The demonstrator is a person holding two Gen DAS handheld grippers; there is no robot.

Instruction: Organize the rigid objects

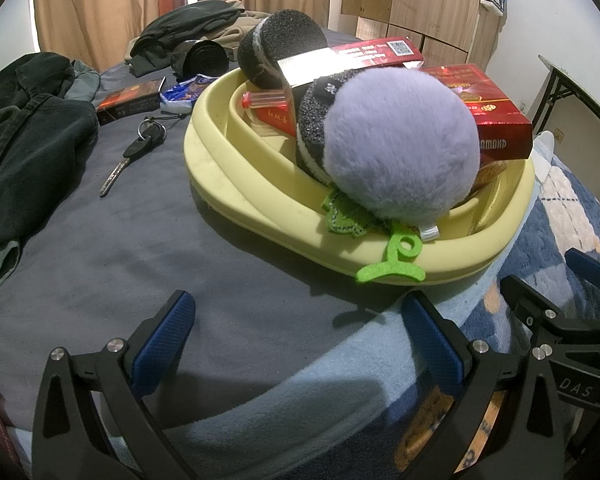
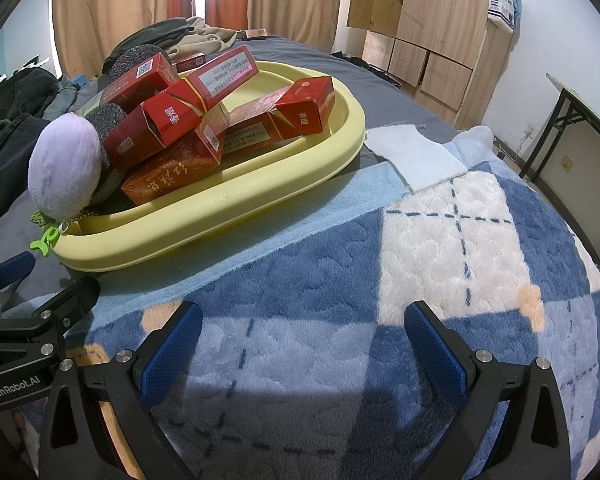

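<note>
1. On the bed, lying piled in the yellow tray (image 2: 228, 196): red boxes (image 2: 168, 168), collected there for tidying.
2. Leaning at the tray's near-left end: purple pompom (image 1: 400, 148).
3. Lying loose, far left on the sheet: key (image 1: 134, 152), another box (image 1: 126, 104), likely awaiting pickup.
4. Hovering wide and empty, near the tray: left gripper (image 1: 296, 344), right gripper (image 2: 304, 344).

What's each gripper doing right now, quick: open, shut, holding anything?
Left gripper: open, holding nothing, over the grey bedsheet short of the yellow tray.
Right gripper: open, holding nothing, over the checked blanket.
</note>
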